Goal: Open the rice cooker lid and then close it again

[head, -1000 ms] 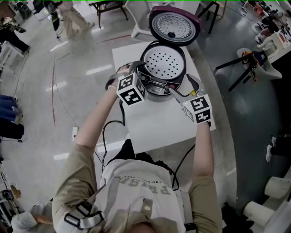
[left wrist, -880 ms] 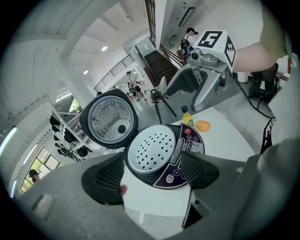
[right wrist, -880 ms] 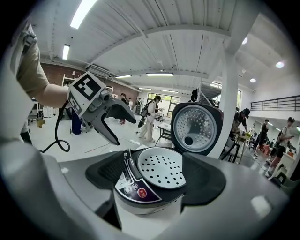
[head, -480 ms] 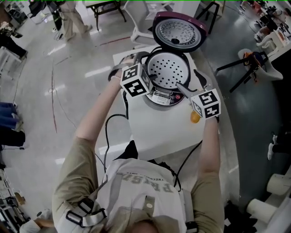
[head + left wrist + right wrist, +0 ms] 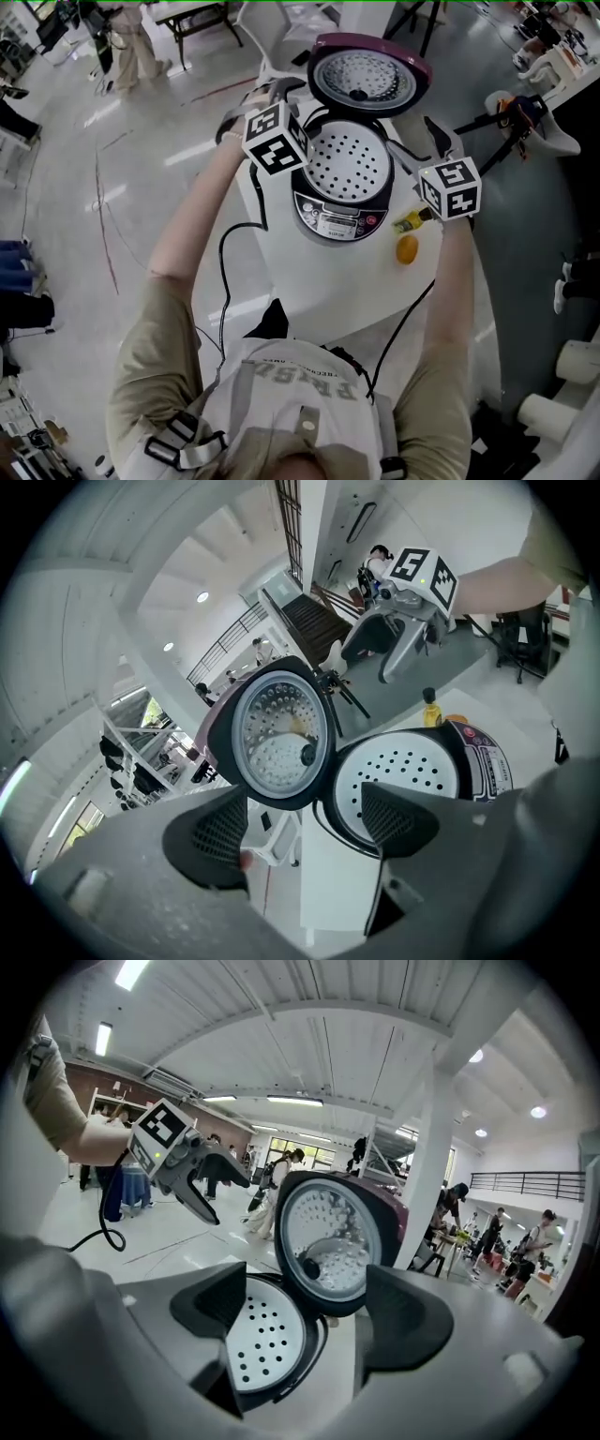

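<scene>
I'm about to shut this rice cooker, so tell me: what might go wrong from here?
The lid stands fully open, and the left gripper and right gripper are open, holding nothing; a push on its rounded rim may slip and let it slam. The small bottle and orange object sit close beside the cooker, where the right gripper might knock them.

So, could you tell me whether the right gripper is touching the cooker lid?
Apart. The head view shows the right gripper beside the cooker, a gap between its tips and the raised lid; its own view shows open, empty jaws.
</scene>
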`<state>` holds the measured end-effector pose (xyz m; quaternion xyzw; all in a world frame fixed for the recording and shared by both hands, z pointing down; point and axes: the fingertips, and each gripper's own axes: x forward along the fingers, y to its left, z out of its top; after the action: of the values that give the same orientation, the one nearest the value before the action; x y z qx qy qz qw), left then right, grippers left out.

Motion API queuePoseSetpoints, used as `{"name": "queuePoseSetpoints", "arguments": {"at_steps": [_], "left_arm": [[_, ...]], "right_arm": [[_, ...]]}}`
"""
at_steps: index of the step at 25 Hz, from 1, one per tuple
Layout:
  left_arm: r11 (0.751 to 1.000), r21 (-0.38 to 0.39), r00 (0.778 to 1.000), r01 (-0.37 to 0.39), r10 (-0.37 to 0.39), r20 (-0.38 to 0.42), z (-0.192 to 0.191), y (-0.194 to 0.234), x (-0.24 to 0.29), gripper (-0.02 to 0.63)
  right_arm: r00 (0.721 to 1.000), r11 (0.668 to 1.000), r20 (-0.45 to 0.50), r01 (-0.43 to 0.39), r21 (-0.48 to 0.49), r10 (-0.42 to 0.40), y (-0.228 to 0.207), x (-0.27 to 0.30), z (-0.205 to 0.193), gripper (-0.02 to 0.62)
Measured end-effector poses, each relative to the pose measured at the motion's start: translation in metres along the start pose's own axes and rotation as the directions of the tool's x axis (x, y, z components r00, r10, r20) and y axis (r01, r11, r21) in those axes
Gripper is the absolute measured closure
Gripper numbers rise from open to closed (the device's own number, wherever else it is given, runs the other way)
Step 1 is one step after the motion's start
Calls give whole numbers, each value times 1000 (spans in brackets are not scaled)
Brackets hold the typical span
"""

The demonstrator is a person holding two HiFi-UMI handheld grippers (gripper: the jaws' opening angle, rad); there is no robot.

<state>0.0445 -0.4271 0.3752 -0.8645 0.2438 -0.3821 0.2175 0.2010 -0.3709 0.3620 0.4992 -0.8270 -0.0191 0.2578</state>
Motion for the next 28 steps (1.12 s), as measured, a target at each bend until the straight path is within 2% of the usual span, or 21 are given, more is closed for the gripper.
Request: {"name": "queuePoseSetpoints", "arguments": {"at_steps": [10,14,28], "left_arm": [[999,-2,999,-33,33,-2,-5,59,28,212],[999,-2,999,-41,41,4,-2,76,35,185],[999,52,1000,7,-6,-7,10,95,64,157]], "right_arm": [[998,998,-37,53,24,-52,-60,28,5,201],[997,998,-43,62,23,-61,-73,40,10,193],[995,999,-84,47,-12,-48,-99,71,22,170]]}}
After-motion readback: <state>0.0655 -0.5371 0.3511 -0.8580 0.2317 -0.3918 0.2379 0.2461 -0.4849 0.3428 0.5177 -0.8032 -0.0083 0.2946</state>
